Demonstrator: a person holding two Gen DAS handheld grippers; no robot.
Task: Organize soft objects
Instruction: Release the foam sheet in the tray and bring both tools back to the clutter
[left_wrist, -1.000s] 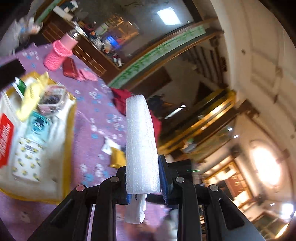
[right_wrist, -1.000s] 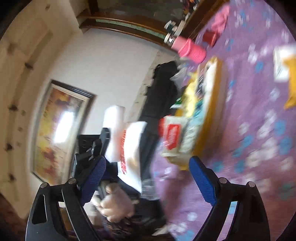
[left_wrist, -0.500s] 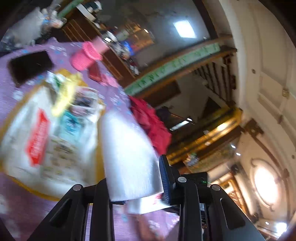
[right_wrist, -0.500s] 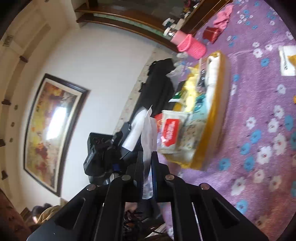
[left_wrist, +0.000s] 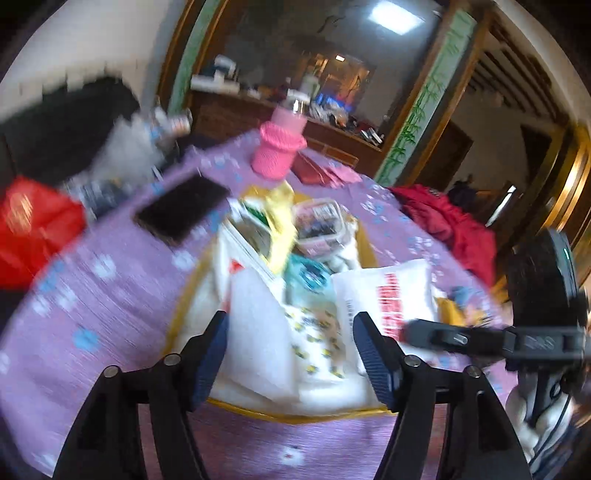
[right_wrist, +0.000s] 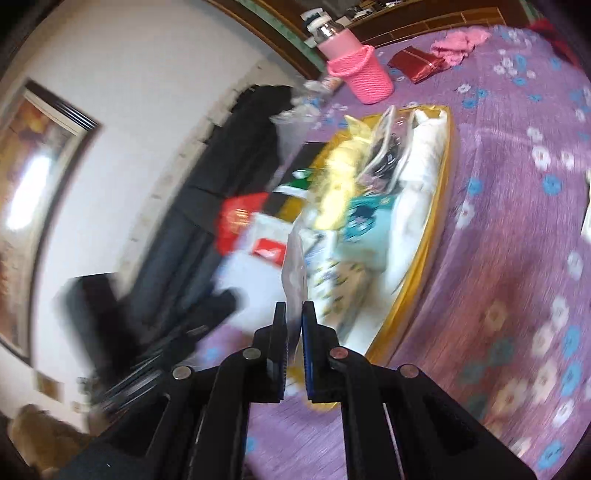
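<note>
Left wrist view: left gripper, blue-padded jaws apart and opening, poised over a gold-rimmed tray on a purple floral tablecloth; white foam sheet, thick and finely textured, lying between the jaws just inside the left pad, contact with that pad not discernible, clear of the right pad, resting at the tray's near end; tray contents heaped: white packet with red print, teal packet, white cloth with small yellow figures, yellow soft item, clear lidded box; right gripper entering from the right edge, its black fingers over the red-printed packet, jaw state unreadable here; on the cloth behind the tray, a black phone and a pink knitted bottle sleeve; red garment at the table's far edge.

Right wrist view: right gripper, jaws together, clamped on a thin clear plastic bag, translucent and crumpled, standing up from the pads above the tray's near end; same tray tilted in frame, teal packet and yellow item visible within; pink sleeve and red wallet beyond; much of the frame blurred.
</note>
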